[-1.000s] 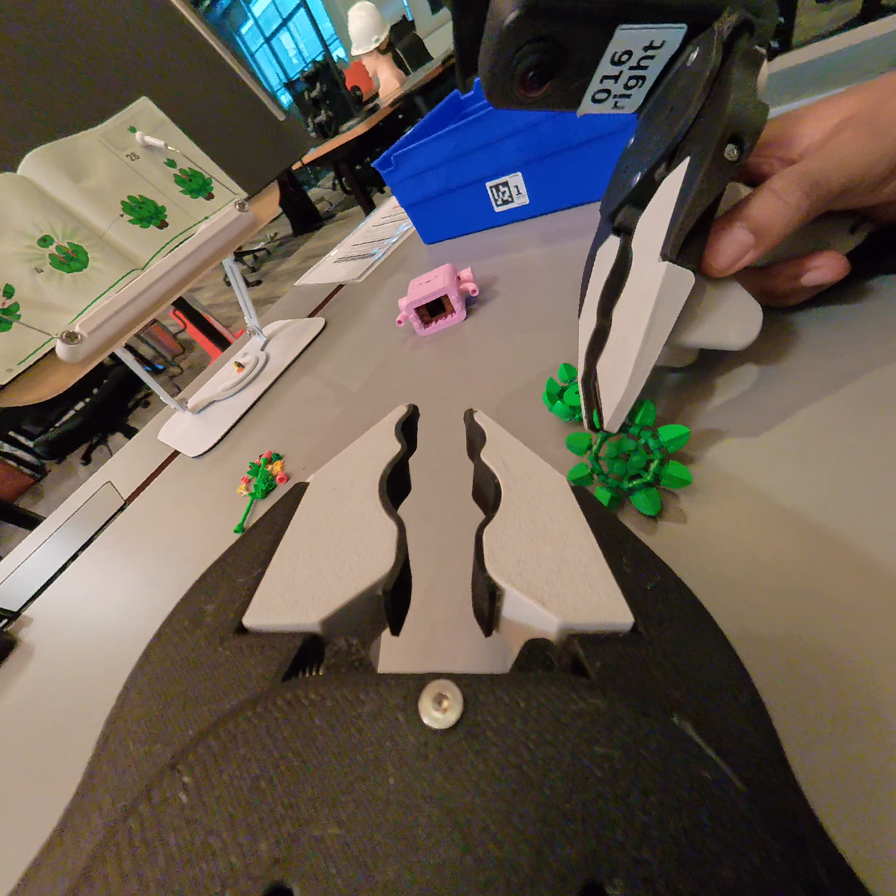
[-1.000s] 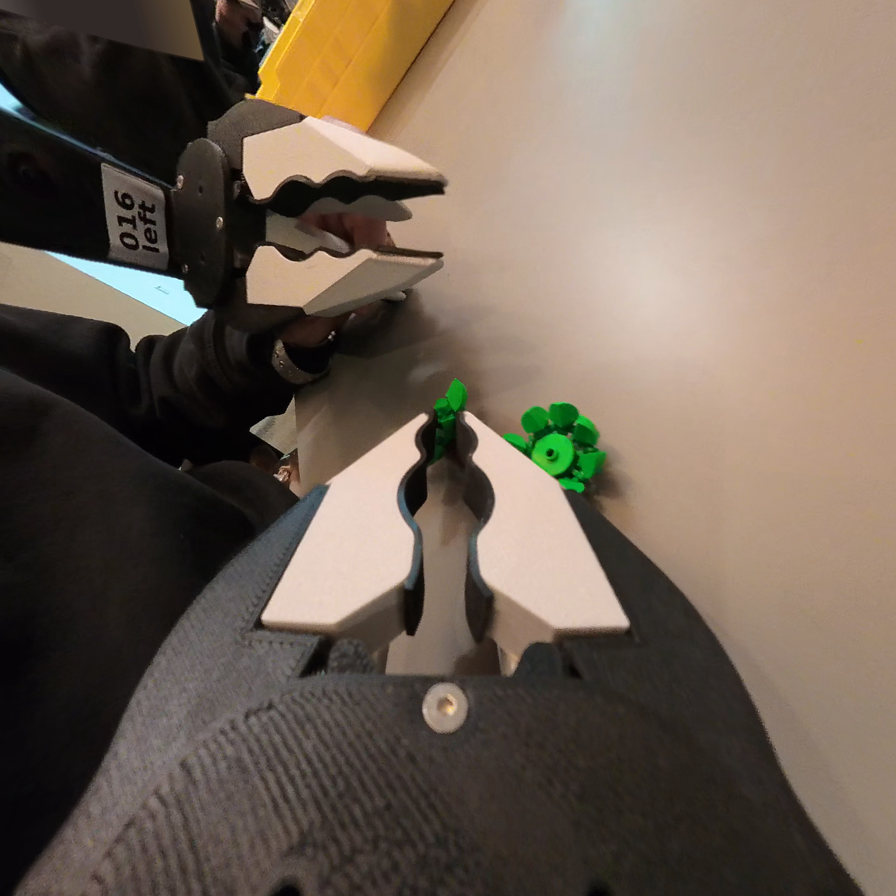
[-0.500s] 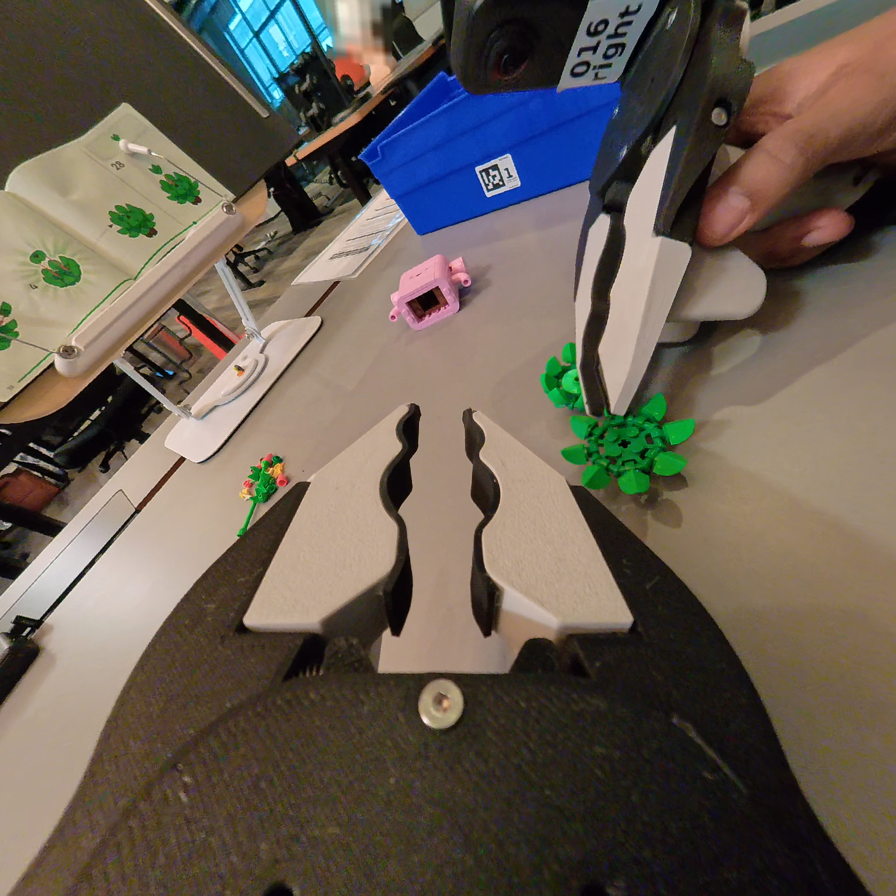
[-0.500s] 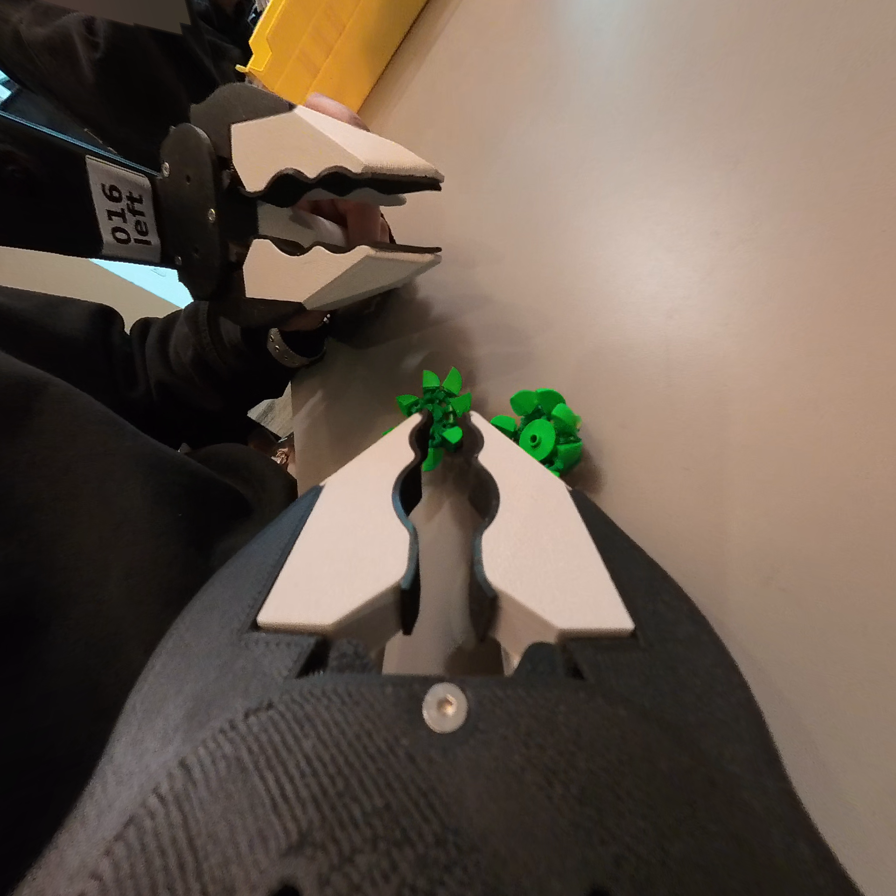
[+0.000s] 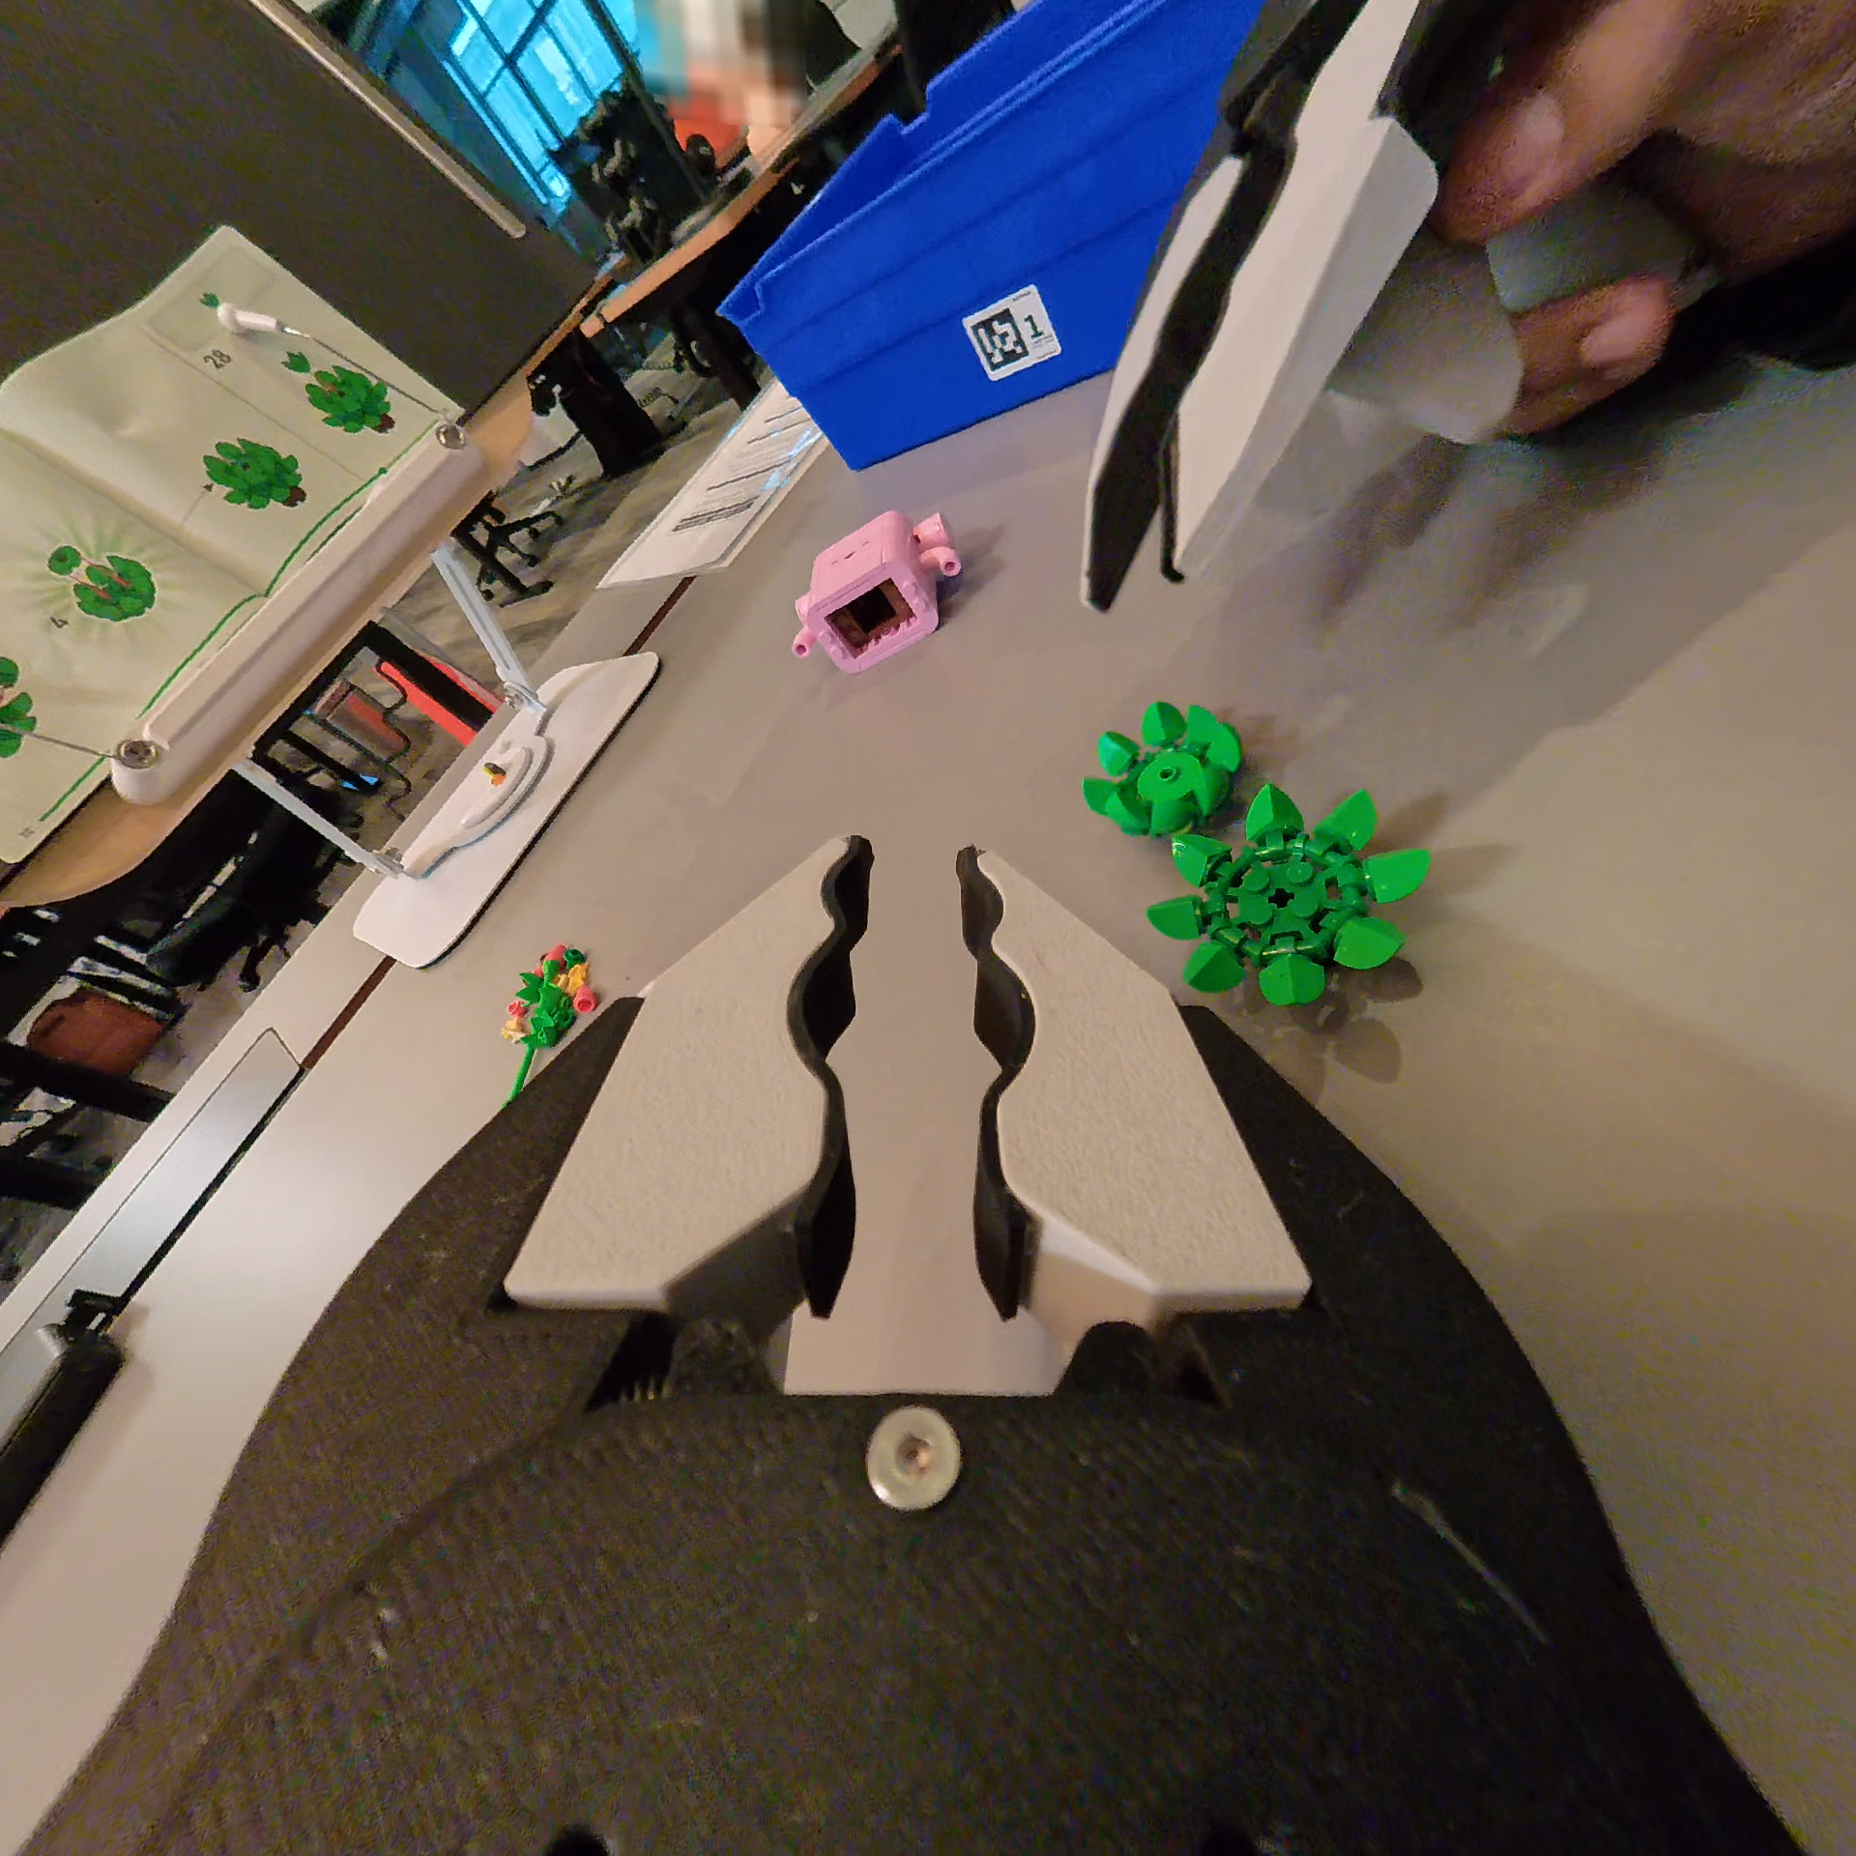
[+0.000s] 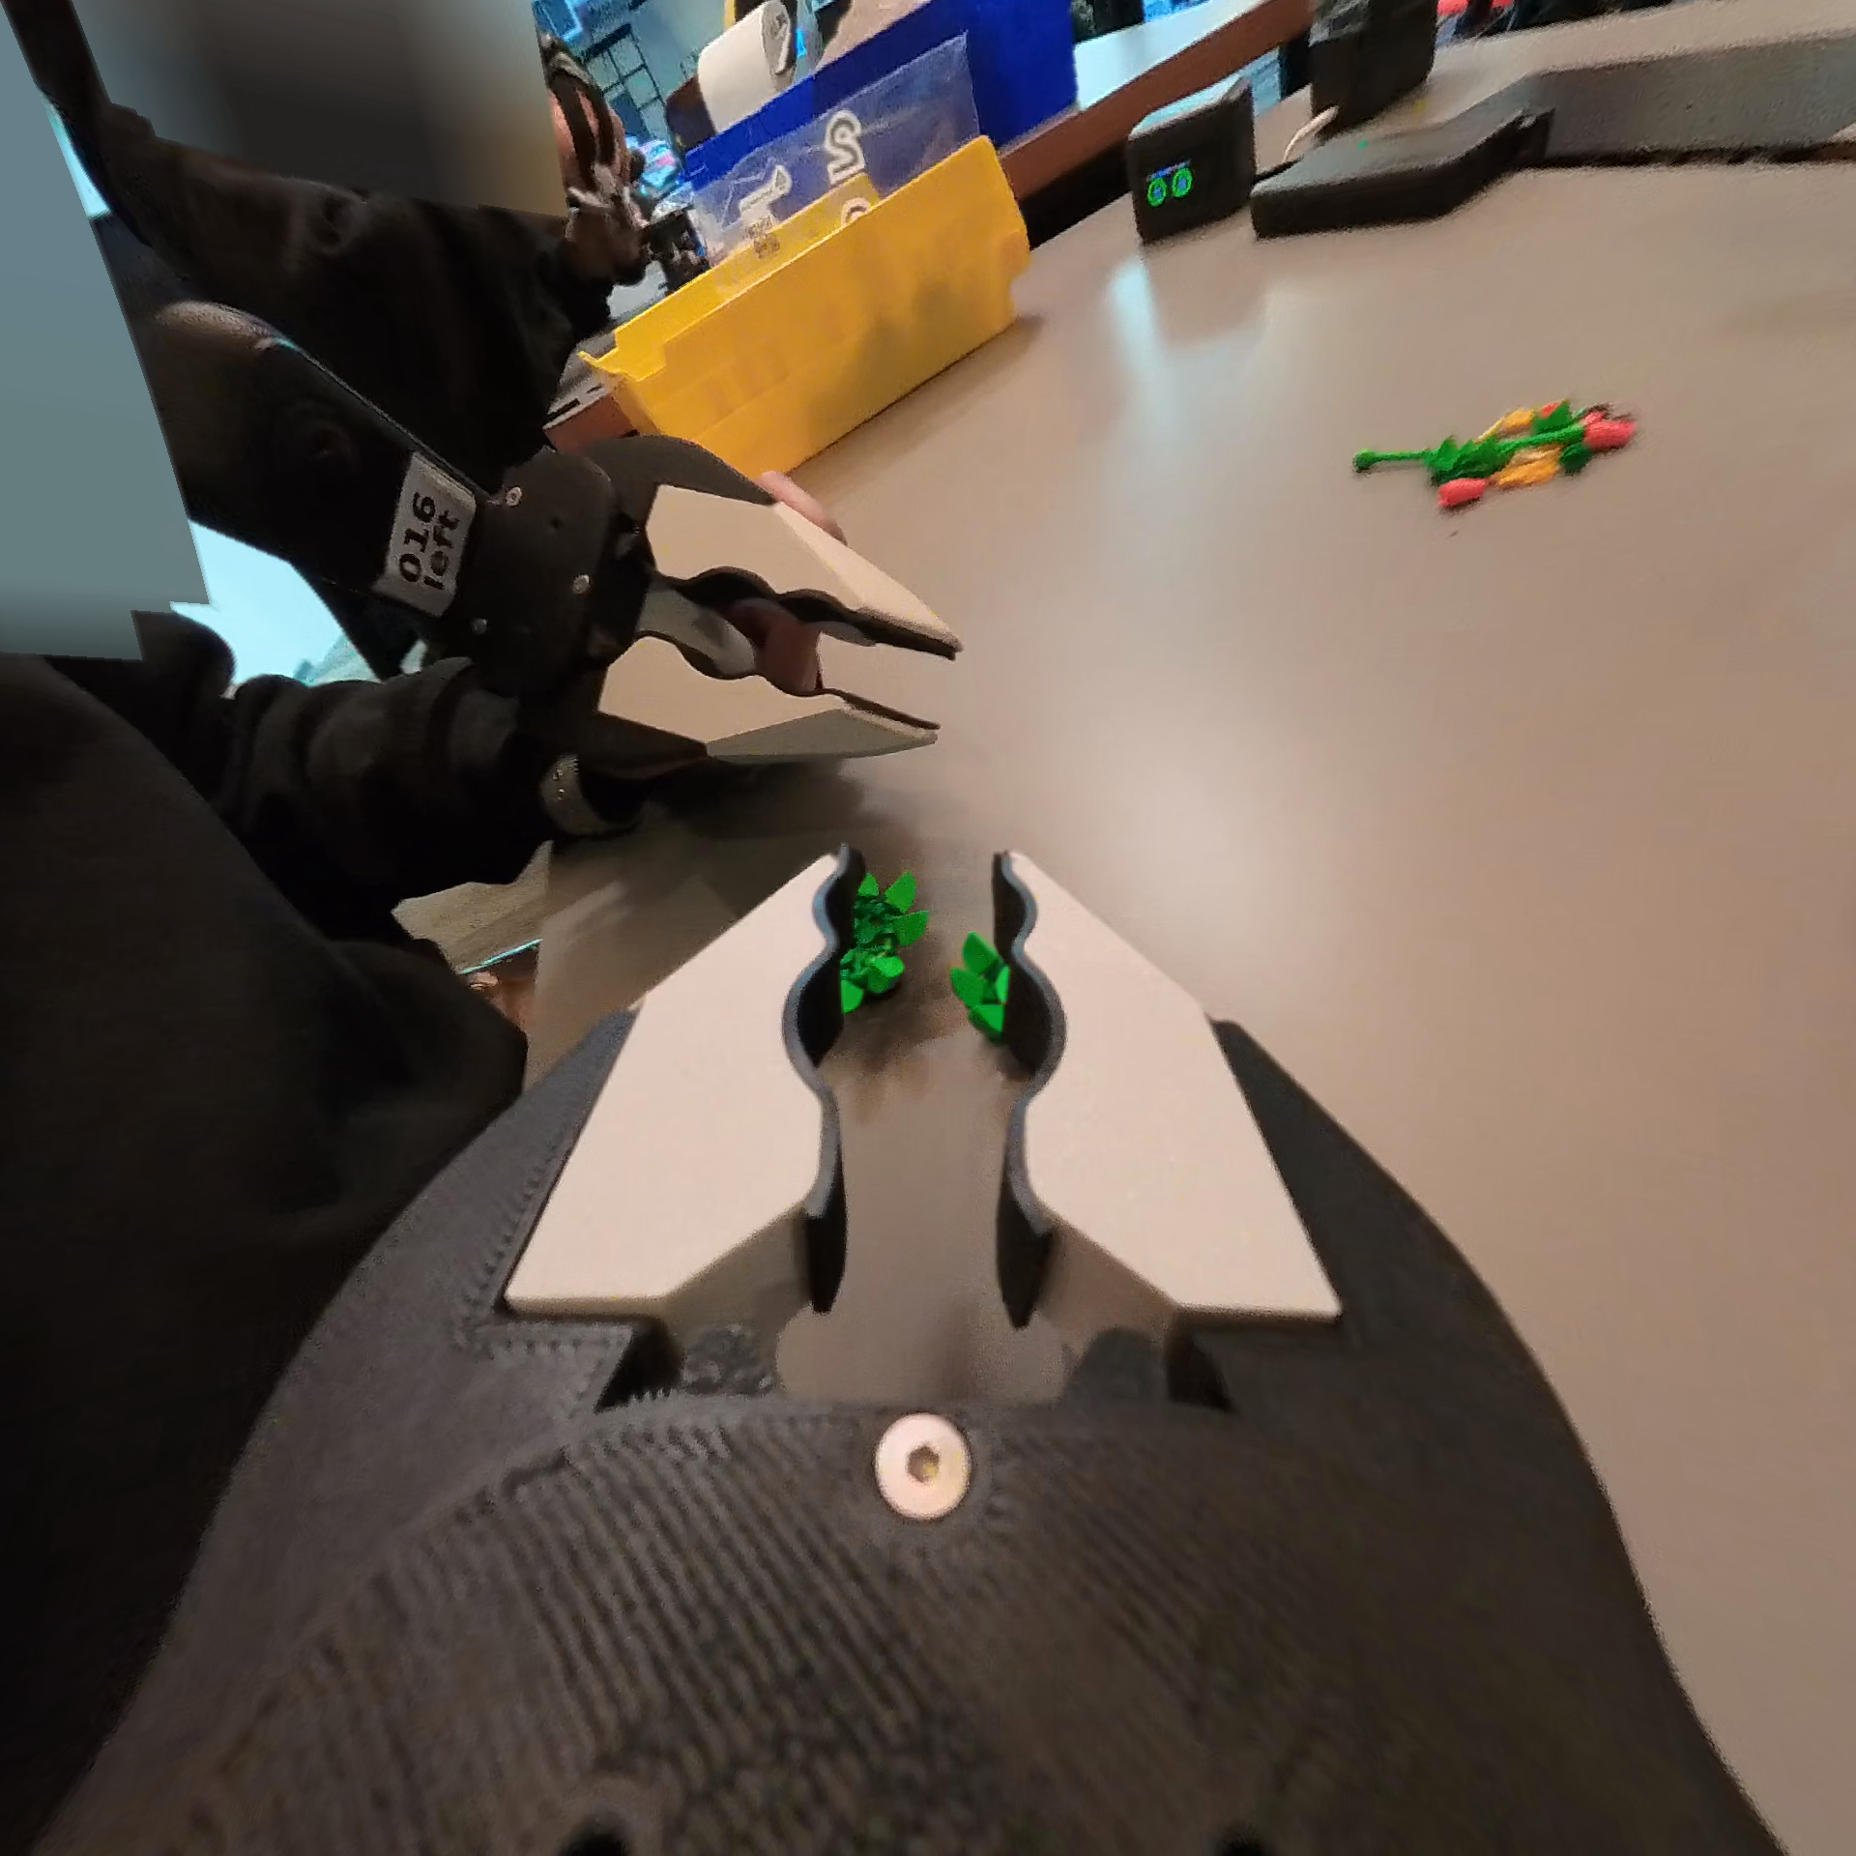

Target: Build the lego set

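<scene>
Two green leaf rosettes lie side by side on the grey table: a larger flat one (image 5: 1286, 899) and a smaller domed one (image 5: 1165, 771). My right gripper (image 5: 1130, 588) hangs above and behind them, apart from both. In the right wrist view it (image 6: 919, 864) is open and empty, with the larger rosette (image 6: 884, 934) and the smaller one (image 6: 984, 989) showing between its fingers. My left gripper (image 5: 912, 854) is open and empty, just left of the rosettes; it also shows in the right wrist view (image 6: 939, 693). A pink hollow block (image 5: 872, 603) lies farther back.
A small flower stem (image 5: 547, 1004) lies left of my left gripper, also in the right wrist view (image 6: 1506, 457). An instruction booklet on a white stand (image 5: 151, 522) is at the left, a blue bin (image 5: 964, 231) behind. A yellow bin (image 6: 834, 331) and black devices (image 6: 1190, 171) stand far off. About 6 cm separates my left fingertips from my right.
My right gripper let go of the larger green rosette, opened, and lifted up and back. The rosette now lies flat on the table. My left gripper has barely moved.
</scene>
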A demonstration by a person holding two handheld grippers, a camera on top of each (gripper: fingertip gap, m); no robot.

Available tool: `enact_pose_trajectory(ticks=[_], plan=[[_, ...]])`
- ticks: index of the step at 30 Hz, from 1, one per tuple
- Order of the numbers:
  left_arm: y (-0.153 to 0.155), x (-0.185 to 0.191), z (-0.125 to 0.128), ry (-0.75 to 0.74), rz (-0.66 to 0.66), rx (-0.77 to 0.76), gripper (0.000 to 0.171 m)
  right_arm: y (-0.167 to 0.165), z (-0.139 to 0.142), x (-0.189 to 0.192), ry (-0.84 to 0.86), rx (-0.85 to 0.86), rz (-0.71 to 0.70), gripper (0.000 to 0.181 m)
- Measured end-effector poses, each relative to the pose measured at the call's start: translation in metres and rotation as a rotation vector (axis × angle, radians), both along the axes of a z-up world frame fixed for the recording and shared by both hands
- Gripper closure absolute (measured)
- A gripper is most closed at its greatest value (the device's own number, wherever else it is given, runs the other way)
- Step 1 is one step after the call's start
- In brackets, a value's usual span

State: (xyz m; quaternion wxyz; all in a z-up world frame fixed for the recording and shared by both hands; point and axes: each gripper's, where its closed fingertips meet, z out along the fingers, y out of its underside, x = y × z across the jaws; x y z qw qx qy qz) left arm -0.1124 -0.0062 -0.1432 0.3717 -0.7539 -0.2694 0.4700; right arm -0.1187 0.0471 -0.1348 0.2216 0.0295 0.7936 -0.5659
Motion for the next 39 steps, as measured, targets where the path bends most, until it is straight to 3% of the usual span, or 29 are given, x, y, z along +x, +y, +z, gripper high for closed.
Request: enact_pose_trajectory(ticks=[13,19,26,32,39], plan=[[0.002,0.000,-0.004,-0.004,0.001,-0.034,0.156,-0.007,-0.032,-0.002,0.308,0.168,-0.058,0.176],[0.002,-0.001,-0.005,-0.004,0.002,-0.044,0.157,-0.011,-0.031,-0.005,0.344,0.249,-0.126,0.181],[0.002,-0.003,-0.006,-0.003,0.008,-0.060,0.157,-0.006,-0.029,-0.010,0.351,0.338,-0.113,0.179],[-0.002,-0.005,0.000,0.022,0.021,-0.025,0.159,-0.010,-0.013,-0.011,0.401,0.441,0.059,0.165],[-0.010,-0.002,0.016,0.055,0.017,0.108,0.161,-0.002,-0.045,-0.008,0.643,0.716,0.266,0.168]])
